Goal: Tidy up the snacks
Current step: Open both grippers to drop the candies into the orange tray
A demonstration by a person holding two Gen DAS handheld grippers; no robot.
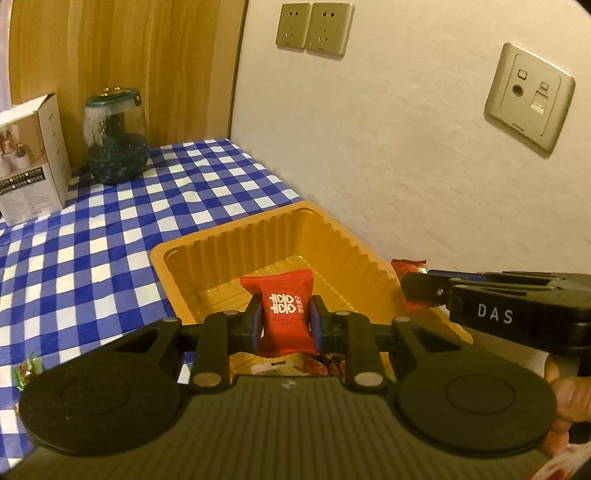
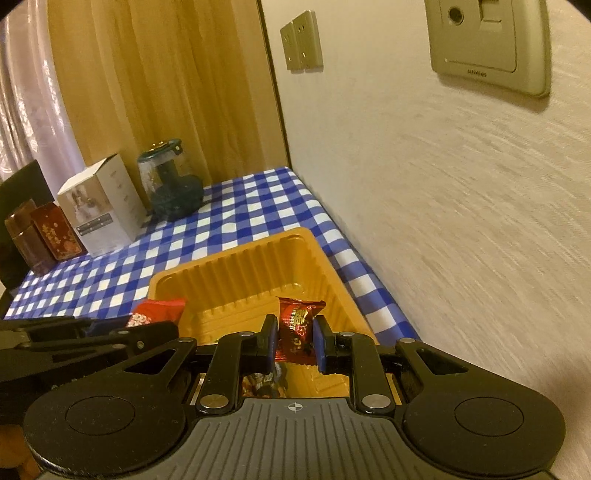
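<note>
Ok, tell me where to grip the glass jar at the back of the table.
Grip the glass jar on its straighter upper part, just under the lid, coming level from the front. It stands upright, the base bulges wider, and the white box crowds its left side.

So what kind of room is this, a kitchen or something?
Probably a home, maybe a living or dining corner. A table with a blue checked tablecloth stands against a wall with power sockets, and a glass jar and tea tins sit at the back.

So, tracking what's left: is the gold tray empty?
Mostly empty: the tray floor shows bare, some wrappers at its near end; each claw's candy hangs above it.
</note>
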